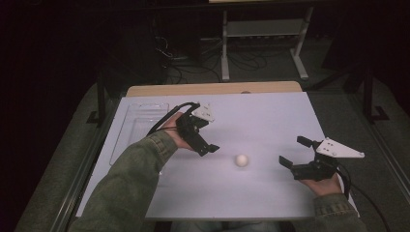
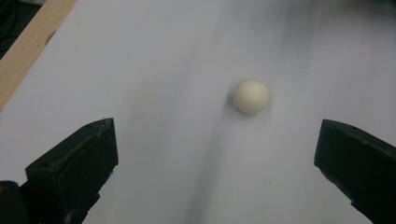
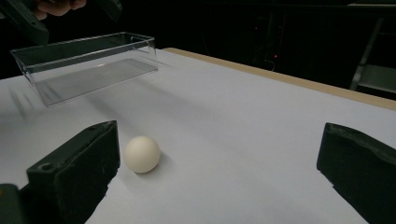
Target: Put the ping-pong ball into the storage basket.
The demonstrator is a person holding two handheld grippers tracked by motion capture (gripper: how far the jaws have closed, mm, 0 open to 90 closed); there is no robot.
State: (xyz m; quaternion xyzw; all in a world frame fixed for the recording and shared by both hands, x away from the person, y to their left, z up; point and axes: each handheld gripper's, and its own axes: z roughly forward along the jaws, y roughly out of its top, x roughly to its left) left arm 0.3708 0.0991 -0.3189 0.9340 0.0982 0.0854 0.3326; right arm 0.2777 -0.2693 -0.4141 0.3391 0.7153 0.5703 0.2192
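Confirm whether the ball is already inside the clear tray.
No: the ball lies on the white table, apart from the clear tray.

the table (image 1: pixel 270 116) carries a white sheet that covers nearly all of its top — only a strip of bare wood shows along the far edge, at twelve o'clock. two things lie directly on the sheet. a small white ball (image 1: pixel 241 160) rests a little toward six o'clock of the middle, on open white surface. a clear plastic tray (image 1: pixel 140 121) sits toward ten o'clock, close to the left edge and well apart from the ball — long, shallow, with upright transparent walls.
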